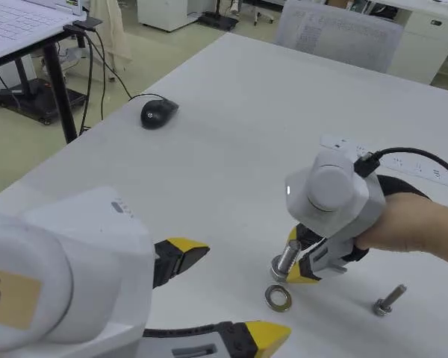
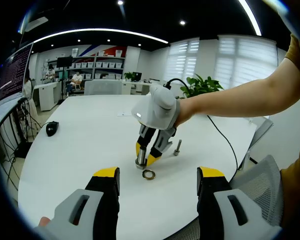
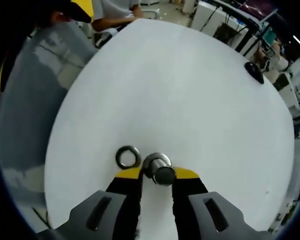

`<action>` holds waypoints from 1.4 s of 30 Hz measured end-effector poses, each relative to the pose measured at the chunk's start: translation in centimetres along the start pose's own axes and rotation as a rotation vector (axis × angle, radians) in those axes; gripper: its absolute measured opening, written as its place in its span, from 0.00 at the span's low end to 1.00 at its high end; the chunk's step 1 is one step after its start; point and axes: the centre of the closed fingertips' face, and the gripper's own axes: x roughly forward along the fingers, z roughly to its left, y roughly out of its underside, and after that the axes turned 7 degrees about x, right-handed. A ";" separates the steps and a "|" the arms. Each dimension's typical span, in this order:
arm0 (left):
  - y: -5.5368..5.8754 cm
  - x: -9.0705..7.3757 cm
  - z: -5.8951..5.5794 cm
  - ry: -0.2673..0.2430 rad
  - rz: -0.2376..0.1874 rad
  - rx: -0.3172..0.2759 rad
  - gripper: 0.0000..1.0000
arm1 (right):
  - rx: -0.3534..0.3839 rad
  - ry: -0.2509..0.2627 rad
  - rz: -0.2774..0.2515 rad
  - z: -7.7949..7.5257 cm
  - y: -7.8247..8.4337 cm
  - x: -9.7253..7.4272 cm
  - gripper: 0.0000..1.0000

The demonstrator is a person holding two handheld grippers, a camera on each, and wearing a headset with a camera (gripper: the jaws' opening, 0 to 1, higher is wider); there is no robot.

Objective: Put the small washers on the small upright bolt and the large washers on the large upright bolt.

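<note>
Head view. The right hand-held gripper (image 1: 293, 257), carried by a hand (image 1: 407, 222), points down at the white table (image 1: 246, 134), one jaw on each side of the large bolt (image 1: 282, 262), which stands on its head. In the right gripper view, the right hand-held gripper (image 3: 157, 174) has its yellow-tipped jaws pressed against the large bolt (image 3: 160, 169), clamping it. One washer (image 1: 278, 297) lies flat on the table just beside the bolt's base, on the near side and not threaded onto it; it appears as a dark ring (image 3: 128, 156) left of the bolt in the right gripper view. The small bolt (image 1: 388, 300) stands apart, farther right. In the left gripper view it is upright (image 2: 178, 146). The left hand-held gripper (image 1: 224, 294) hovers in the foreground with its jaws wide apart and nothing between them, facing the washer (image 2: 149, 174). A black mouse (image 1: 158, 112) rests at the far left of the table.
</note>
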 end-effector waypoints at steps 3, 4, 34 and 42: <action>0.0 0.0 0.0 -0.001 0.002 0.006 0.62 | 0.000 -0.001 -0.014 -0.1 -0.2 0.0 0.23; -0.1 0.0 0.0 -0.002 0.001 0.006 0.62 | -0.001 0.001 -0.015 -0.1 -0.2 0.0 0.23; -1.0 -0.4 -1.1 0.021 -0.015 0.048 0.62 | 0.047 0.056 -0.022 1.7 1.9 -2.9 0.25; -1.2 -0.7 -1.6 0.031 -0.019 0.064 0.62 | 0.085 0.059 -0.039 3.1 2.0 -3.2 0.24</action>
